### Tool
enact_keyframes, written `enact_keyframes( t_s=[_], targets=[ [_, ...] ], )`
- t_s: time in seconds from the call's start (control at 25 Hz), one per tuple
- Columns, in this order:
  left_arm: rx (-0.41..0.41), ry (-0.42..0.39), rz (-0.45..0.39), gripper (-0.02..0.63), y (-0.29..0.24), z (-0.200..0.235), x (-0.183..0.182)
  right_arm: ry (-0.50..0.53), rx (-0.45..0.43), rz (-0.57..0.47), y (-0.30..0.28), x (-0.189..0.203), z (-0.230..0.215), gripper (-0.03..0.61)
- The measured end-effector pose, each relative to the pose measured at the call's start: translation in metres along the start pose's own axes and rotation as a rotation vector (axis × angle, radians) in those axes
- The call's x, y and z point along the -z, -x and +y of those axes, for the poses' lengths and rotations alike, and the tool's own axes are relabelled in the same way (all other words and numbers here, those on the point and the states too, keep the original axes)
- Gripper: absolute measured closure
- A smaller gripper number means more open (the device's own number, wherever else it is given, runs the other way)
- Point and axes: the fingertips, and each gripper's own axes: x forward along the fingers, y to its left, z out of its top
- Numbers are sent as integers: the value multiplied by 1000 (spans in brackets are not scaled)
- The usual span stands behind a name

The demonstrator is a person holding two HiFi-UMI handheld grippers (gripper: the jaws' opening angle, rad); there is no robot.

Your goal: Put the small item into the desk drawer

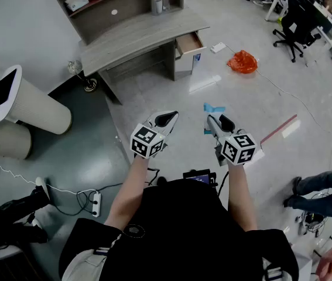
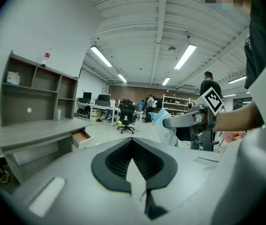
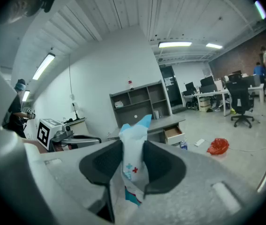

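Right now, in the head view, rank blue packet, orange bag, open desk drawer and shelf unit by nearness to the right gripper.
1. Blue packet: in the right gripper's jaws.
2. Orange bag: floor, ahead right.
3. Open desk drawer: beyond it, left.
4. Shelf unit: atop desk, farthest.

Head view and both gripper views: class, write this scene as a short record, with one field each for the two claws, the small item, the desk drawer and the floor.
Left claw: shut, nothing between its jaws
Right claw: shut on the small packet
Small packet: white and blue, sticking out past the jaws
Desk drawer: pulled open, on the grey desk
Floor: orange bag lies beyond the drawer
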Motion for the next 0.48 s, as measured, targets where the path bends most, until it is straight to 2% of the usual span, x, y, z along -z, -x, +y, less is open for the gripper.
enact_keyframes(
  t_s=[0.48],
  targets=[
    [8,3,14,621,-4,-4,3,-11,-5,-1,2,-2,-5,431]
  ],
)
